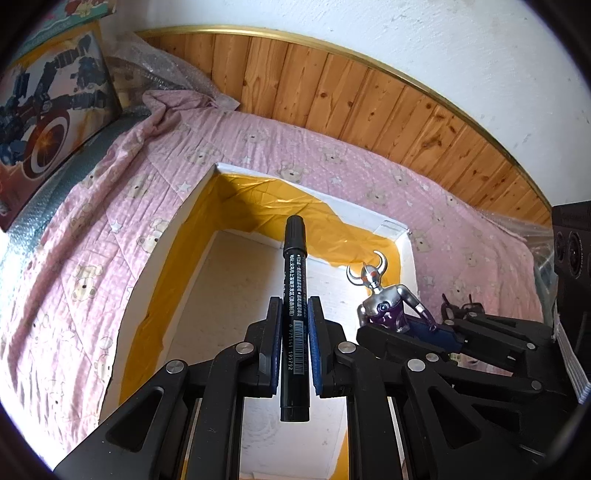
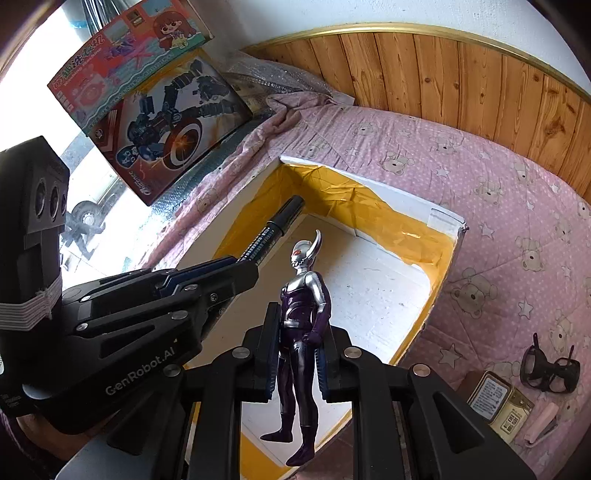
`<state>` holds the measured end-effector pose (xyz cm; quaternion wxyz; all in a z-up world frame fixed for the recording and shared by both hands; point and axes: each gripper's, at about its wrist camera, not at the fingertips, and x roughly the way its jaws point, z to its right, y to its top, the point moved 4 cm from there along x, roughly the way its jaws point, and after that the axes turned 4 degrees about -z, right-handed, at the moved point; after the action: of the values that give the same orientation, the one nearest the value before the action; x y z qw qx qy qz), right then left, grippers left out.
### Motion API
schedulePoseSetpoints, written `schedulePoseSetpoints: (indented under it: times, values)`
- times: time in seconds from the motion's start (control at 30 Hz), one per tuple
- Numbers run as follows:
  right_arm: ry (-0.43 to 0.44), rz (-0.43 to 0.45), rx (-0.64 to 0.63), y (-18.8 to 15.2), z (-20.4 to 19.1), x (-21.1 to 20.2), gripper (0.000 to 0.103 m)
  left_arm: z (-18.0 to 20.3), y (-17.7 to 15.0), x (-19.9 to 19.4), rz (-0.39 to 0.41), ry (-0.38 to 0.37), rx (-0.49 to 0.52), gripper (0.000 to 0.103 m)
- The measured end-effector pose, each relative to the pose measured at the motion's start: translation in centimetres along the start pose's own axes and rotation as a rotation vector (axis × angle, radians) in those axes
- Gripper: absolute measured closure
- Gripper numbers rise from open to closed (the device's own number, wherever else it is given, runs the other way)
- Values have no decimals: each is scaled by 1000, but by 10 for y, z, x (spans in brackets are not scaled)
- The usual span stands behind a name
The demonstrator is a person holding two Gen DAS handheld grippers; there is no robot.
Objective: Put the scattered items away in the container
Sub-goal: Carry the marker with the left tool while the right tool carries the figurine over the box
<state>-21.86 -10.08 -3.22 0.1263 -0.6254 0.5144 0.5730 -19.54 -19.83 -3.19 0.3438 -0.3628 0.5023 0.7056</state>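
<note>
Black marker (image 1: 294, 295) clamped in left claw (image 1: 294, 325), long axis pointing down into the white box (image 1: 192, 206) directly below. Right claw (image 2: 301, 343), alongside, grips a purple figure (image 2: 303, 332) upright over the same box on the bed (image 2: 498, 221).

Bed against a panelled wall

Beyond the jaws: pink bear-print quilt (image 1: 155, 206), wood wainscot (image 1: 369, 96) with gold trim, white plaster wall (image 1: 443, 33); daylight enters left.

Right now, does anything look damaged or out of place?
Yes. The yellow tape lining the white box is torn and wrinkled along the far wall. Glasses, a tin and a pink stapler lie outside.
</note>
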Motion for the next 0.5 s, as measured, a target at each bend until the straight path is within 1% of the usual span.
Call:
schedulePoseSetpoints:
  times: [0.27, 0.5]
  values:
    - [13, -32, 35, 11, 14, 19, 85, -13, 8, 18, -45, 19, -26, 90]
    - [6, -53, 32, 20, 16, 30, 85, -18, 5, 28, -77, 31, -16, 90]
